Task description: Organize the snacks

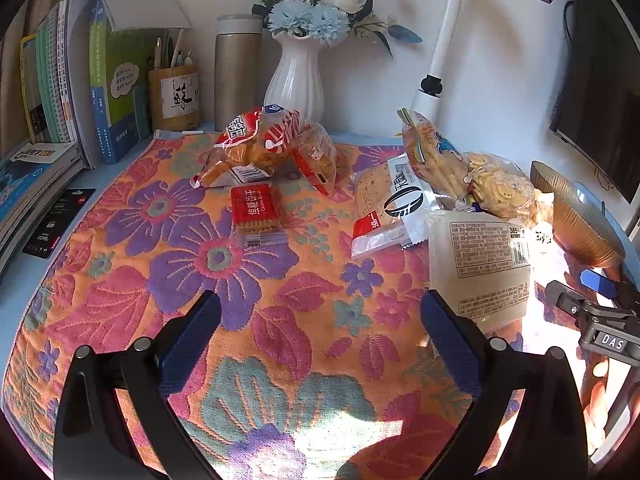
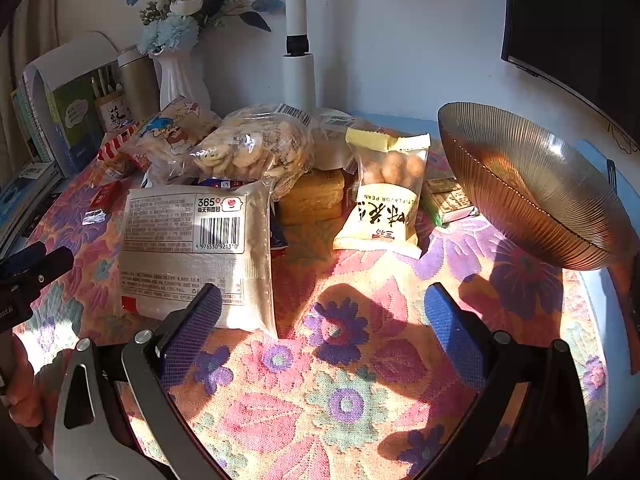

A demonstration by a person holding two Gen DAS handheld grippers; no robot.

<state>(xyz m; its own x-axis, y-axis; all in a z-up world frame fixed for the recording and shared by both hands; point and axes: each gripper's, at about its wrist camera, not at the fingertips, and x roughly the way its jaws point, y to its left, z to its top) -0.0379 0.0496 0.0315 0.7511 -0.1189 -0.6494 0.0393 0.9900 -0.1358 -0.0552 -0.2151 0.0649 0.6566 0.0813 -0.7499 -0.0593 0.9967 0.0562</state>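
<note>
Several snack packets lie on a floral cloth [image 1: 256, 320]. In the left wrist view a small red biscuit pack [image 1: 255, 209] and a red-and-clear bread bag [image 1: 256, 142] sit ahead of my open left gripper [image 1: 320, 308], which holds nothing. A white bread packet [image 2: 196, 256] lies just ahead-left of my open right gripper [image 2: 322, 304], also empty. Beyond it are a bag of round crackers [image 2: 252, 148], a yellow peanut packet [image 2: 386, 196] and a brown ribbed bowl [image 2: 532, 184] tilted at the right. The right gripper [image 1: 596, 312] also shows at the left view's right edge.
Books [image 1: 60, 80], a brush pot [image 1: 174, 96], a flask [image 1: 238, 72], a white vase of blue flowers [image 1: 296, 76] and a white lamp stem [image 2: 298, 72] line the back wall. A dark monitor [image 2: 572, 20] hangs at the right. A black card [image 1: 60, 220] lies left of the cloth.
</note>
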